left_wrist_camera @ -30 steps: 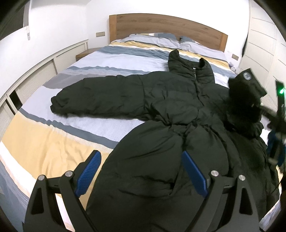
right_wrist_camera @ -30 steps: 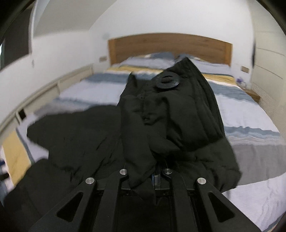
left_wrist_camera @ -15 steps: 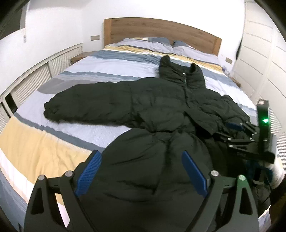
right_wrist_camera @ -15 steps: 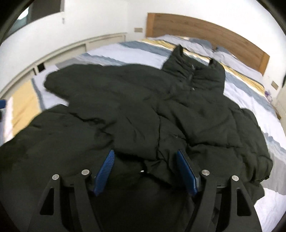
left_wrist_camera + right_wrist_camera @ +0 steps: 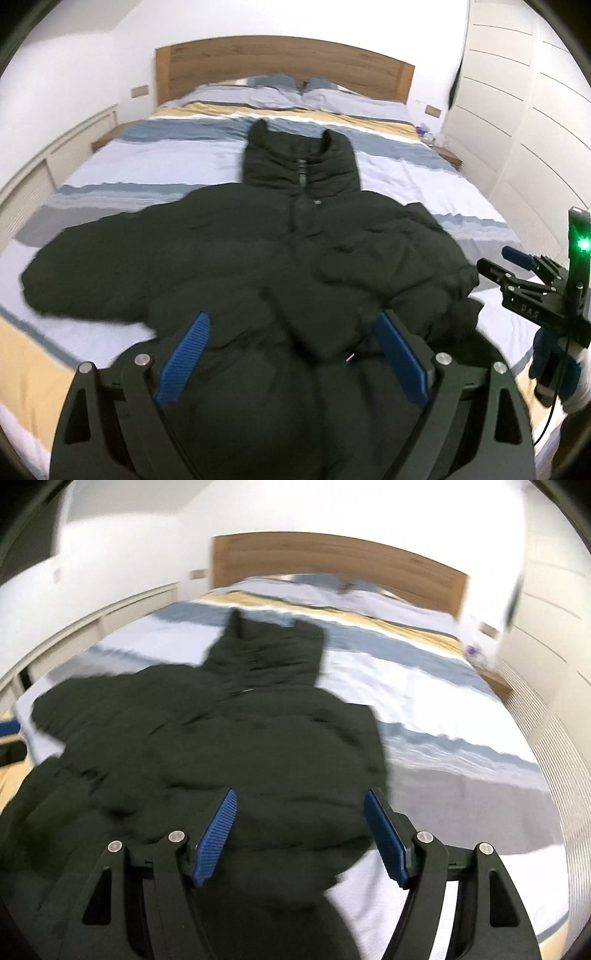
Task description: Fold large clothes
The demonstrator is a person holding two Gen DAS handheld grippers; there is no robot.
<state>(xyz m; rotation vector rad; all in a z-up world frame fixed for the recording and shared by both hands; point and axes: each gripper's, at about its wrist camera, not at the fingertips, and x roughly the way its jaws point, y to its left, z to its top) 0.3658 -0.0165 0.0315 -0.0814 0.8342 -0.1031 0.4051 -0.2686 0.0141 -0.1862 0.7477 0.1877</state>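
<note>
A black puffer jacket (image 5: 258, 251) lies front up on the striped bed (image 5: 147, 158), its collar toward the headboard. One sleeve (image 5: 85, 266) stretches out to the left. The other sleeve (image 5: 388, 251) lies folded in over the chest. My left gripper (image 5: 291, 321) hovers open over the jacket's lower half, nothing between its blue pads. My right gripper (image 5: 301, 795) is open too, above the jacket's right side (image 5: 240, 738) and holding nothing. In the left wrist view the right gripper (image 5: 506, 264) sits beside the jacket's right edge, a green light on its body.
A wooden headboard (image 5: 280, 70) and pillows (image 5: 280, 92) are at the far end. White wardrobe doors (image 5: 517, 110) line the right side, with a small nightstand (image 5: 448, 157) by them. A low white panelled wall (image 5: 55, 162) runs along the left.
My right gripper opened and let go of the sleeve, which now lies folded across the chest. It then drew back to the right. My left gripper swung right, over the jacket's middle.
</note>
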